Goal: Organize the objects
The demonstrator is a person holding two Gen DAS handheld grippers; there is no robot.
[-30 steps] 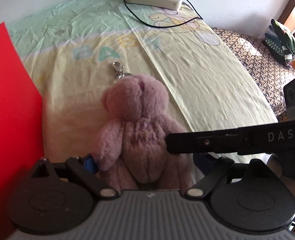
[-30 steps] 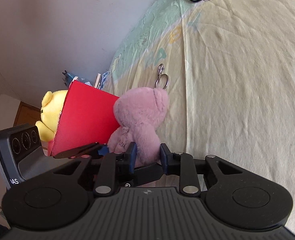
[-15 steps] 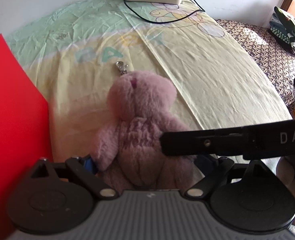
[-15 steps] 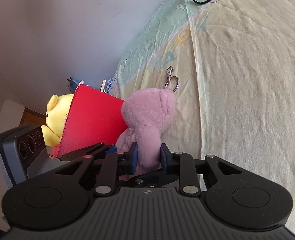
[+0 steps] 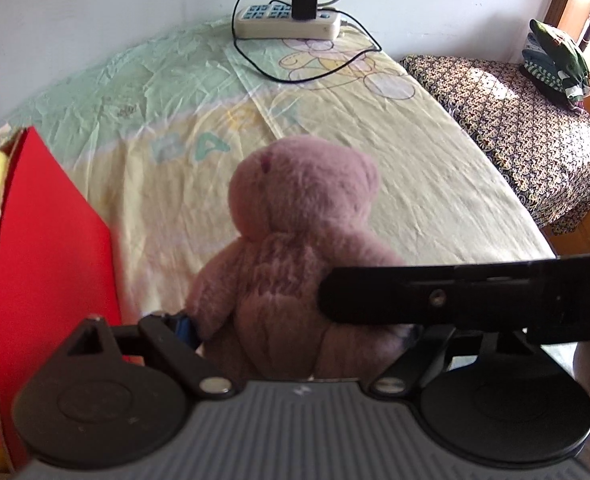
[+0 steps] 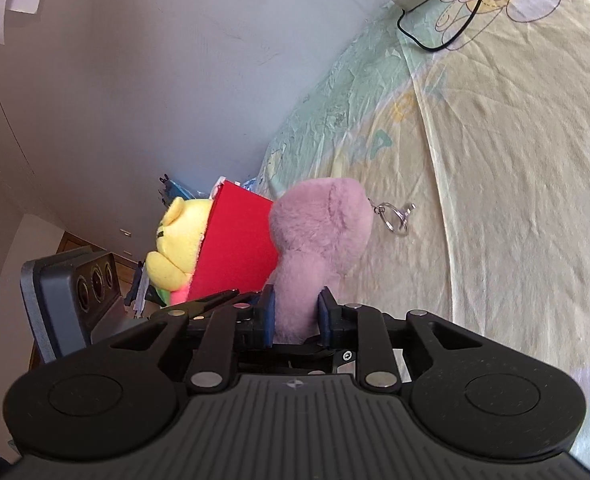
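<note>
The pink bear (image 6: pixel 319 236) is now off the bed (image 6: pixel 515 200), pinched at its lower body by the right hand-held gripper (image 6: pixel 297 314), whose blue pads press into the plush from both sides. Its key ring (image 6: pixel 395 218) dangles free from the head instead of lying on the sheet as it did a second ago, so the lift is real. In the left view the bear (image 5: pixel 295 248) looms larger and higher than in the earlier frames, and its head now covers the spot where the ring showed before.

The left hand-held gripper (image 5: pixel 295 336) sits just behind the bear with its fingers spread either side of the legs; whether they bear on the plush I cannot tell, so the grip looks to be the right one's alone.

The red box (image 6: pixel 237 240) stands just left of the bear, with a yellow toy (image 6: pixel 179 244) already in it. More of that toy and of the box's open top shows in the left view than before. My reading: the bear is being carried toward the box, and the drop into it is the step ahead
</note>
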